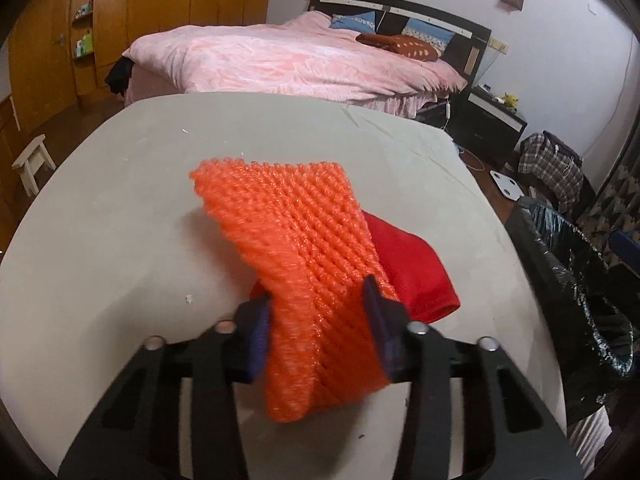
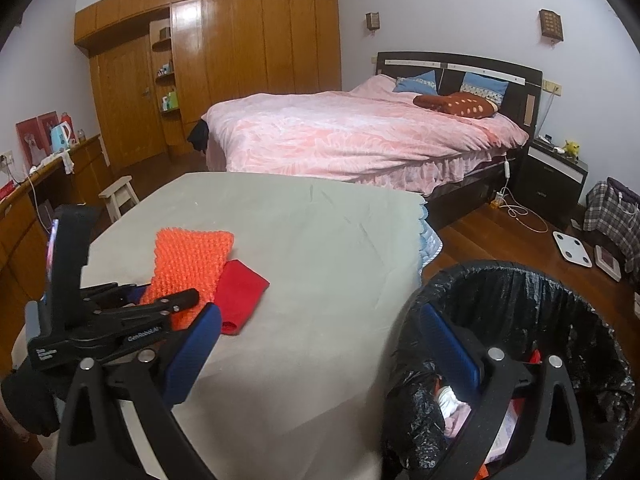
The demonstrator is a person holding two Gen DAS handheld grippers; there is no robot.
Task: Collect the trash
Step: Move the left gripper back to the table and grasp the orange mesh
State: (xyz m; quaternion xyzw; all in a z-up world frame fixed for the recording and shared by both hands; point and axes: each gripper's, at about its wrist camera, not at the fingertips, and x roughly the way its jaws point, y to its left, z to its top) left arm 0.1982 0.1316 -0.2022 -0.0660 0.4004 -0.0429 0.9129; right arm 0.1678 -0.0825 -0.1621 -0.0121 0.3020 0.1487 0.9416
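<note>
Nearest the left wrist camera, the left claw (image 1: 320,312) has its two blue-padded fingers (image 1: 378,320) drawn in against the sides of an orange foam-net sleeve (image 1: 288,248), a soft, ribbed mesh tube that bulges between the pads; its far end rests on the counter (image 1: 120,240), which is draped in a smooth pale grey cloth. Partly under the sleeve lies a flat red fabric piece (image 1: 416,276) with a stitched hem, touching the sleeve's right edge.

From the right wrist view, the right claw (image 2: 316,344) stands wide open with nothing between its blue fingers (image 2: 192,352), one over the counter's near edge, the other over a round bin lined with a crinkled black plastic bag (image 2: 520,292). That bin stands just beside the counter's right side and already holds some pink and white scraps. Beyond the counter stands a bed with a pink quilt (image 2: 352,136), well apart.
</note>
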